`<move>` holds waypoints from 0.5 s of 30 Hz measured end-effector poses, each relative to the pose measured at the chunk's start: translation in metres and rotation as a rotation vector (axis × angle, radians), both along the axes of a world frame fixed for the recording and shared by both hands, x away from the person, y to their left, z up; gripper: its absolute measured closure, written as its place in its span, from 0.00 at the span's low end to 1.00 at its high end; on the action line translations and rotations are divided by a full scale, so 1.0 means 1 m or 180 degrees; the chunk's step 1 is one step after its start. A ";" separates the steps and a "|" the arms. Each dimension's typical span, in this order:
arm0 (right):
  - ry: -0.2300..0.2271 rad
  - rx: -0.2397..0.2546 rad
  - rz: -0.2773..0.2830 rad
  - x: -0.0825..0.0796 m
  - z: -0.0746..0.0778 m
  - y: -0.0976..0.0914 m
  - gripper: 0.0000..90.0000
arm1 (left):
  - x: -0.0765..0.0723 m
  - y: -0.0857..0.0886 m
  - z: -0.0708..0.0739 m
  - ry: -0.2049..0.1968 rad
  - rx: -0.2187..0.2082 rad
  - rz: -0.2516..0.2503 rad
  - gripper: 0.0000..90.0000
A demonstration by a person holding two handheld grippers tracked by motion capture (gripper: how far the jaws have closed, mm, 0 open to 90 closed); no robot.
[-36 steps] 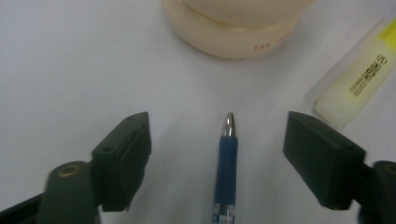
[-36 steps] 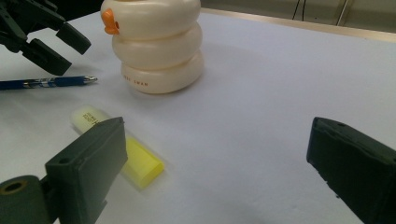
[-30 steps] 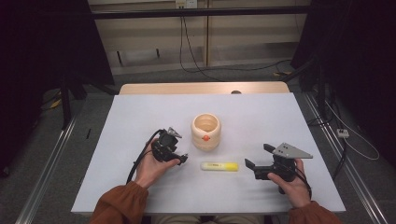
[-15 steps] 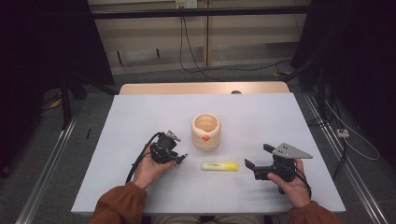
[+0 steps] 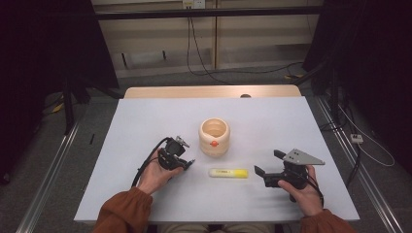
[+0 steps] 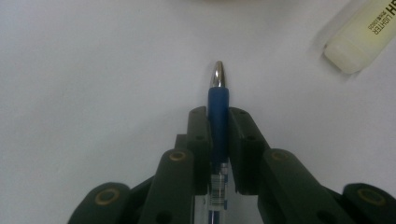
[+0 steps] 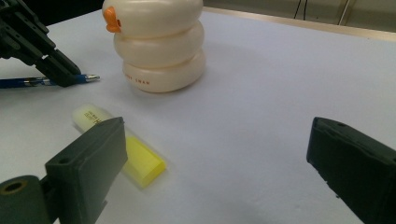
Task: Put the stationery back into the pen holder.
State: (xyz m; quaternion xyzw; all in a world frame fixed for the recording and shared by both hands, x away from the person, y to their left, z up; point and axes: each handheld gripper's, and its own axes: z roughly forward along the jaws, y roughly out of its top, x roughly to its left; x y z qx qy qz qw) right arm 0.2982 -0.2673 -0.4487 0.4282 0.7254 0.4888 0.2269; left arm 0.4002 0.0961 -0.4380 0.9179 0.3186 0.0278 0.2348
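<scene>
— How far along are we?

— Early, I'd say. The left gripper (image 6: 218, 123) has just been closing, and in its own view the jaws now sit narrow with the blue pen (image 6: 218, 109) pinched between them, silver tip poking out ahead. The pen lies flat on the table (image 5: 272, 116); in the right gripper view it looks level with the surface, so I judge it grasped but not lifted.

— Where is that on the table?

— From the cup (image 5: 214, 137), the left gripper (image 5: 187, 164) and pen are at about seven o'clock, just beside it. The highlighter (image 5: 228, 173) lies at about five o'clock from the cup, apart from it and from both grippers.

— And the right gripper?

— The right gripper (image 5: 265, 165) rests at about four o'clock from the cup, jaws spread wide with nothing between them. In its own view the highlighter (image 7: 119, 146) sits just past one jaw, not inside the gap.

— Anything in the cup yet?

— From above its mouth looks empty.

— So what remains?

— Nearly everything, by my reading: the pen has to be raised, carried to the cup and stood in it, and the highlighter is untouched. If both belong in the cup, only the first grasp is done.
</scene>
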 end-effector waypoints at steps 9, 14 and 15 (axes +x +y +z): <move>-0.0010 0.0006 0.0000 0.000 0.000 -0.001 0.05 | 0.003 0.005 0.000 0.0071 -0.0132 0.0043 0.90; -0.0008 0.0007 0.0001 0.000 0.000 -0.001 0.05 | 0.002 0.009 0.003 0.0053 -0.0220 0.0053 0.90; -0.0009 0.0007 0.0001 0.000 0.000 -0.001 0.05 | 0.001 0.010 0.004 0.0051 -0.0271 0.0074 0.90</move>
